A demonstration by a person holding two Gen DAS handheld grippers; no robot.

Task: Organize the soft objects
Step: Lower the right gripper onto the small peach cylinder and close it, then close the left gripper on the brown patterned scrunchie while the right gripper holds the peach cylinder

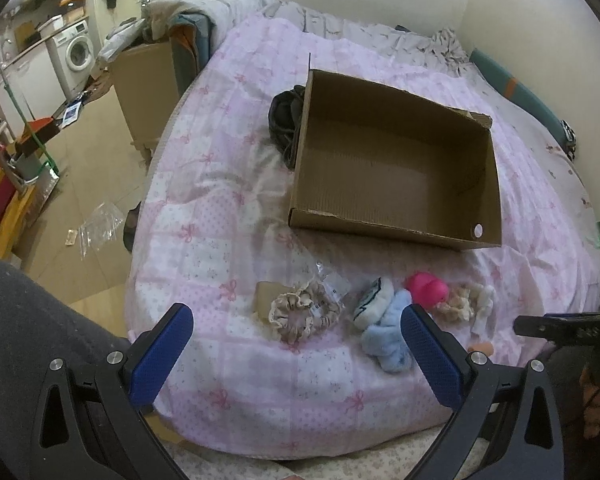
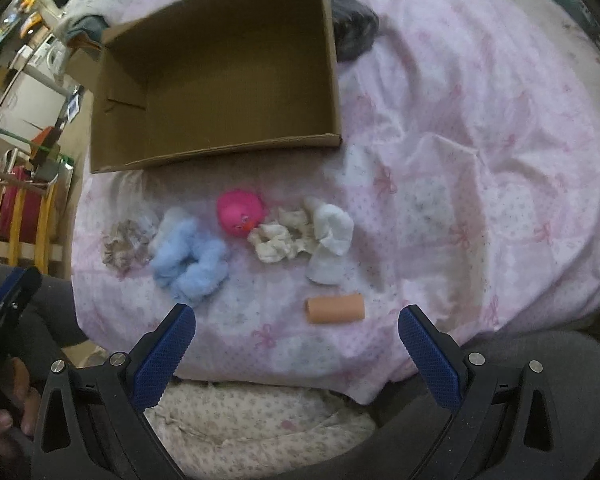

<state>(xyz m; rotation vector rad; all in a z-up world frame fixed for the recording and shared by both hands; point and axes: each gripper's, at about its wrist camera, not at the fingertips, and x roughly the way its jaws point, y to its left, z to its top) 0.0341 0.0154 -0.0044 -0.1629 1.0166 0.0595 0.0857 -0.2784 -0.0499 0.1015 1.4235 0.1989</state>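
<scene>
An empty cardboard box (image 1: 396, 168) (image 2: 216, 68) lies open on the pink bedspread. In front of it sit a beige scrunchie (image 1: 300, 314) (image 2: 124, 244), a fluffy blue scrunchie (image 1: 388, 332) (image 2: 192, 258), a pink rubber duck (image 1: 426, 288) (image 2: 240, 212), a cream scrunchie (image 1: 460, 300) (image 2: 278, 236), a white sock (image 2: 330, 240) and a peach roll (image 2: 334, 309). My left gripper (image 1: 296, 344) hovers open over the beige and blue scrunchies. My right gripper (image 2: 296, 344) is open above the bed's near edge, just short of the peach roll.
A dark bundle (image 1: 286, 120) (image 2: 352, 36) lies behind the box. The bed's left edge drops to a floor with a plastic bag (image 1: 100, 228), a cardboard carton (image 1: 148, 88) and a washing machine (image 1: 76, 52). Bedding is heaped at the head of the bed (image 1: 212, 0).
</scene>
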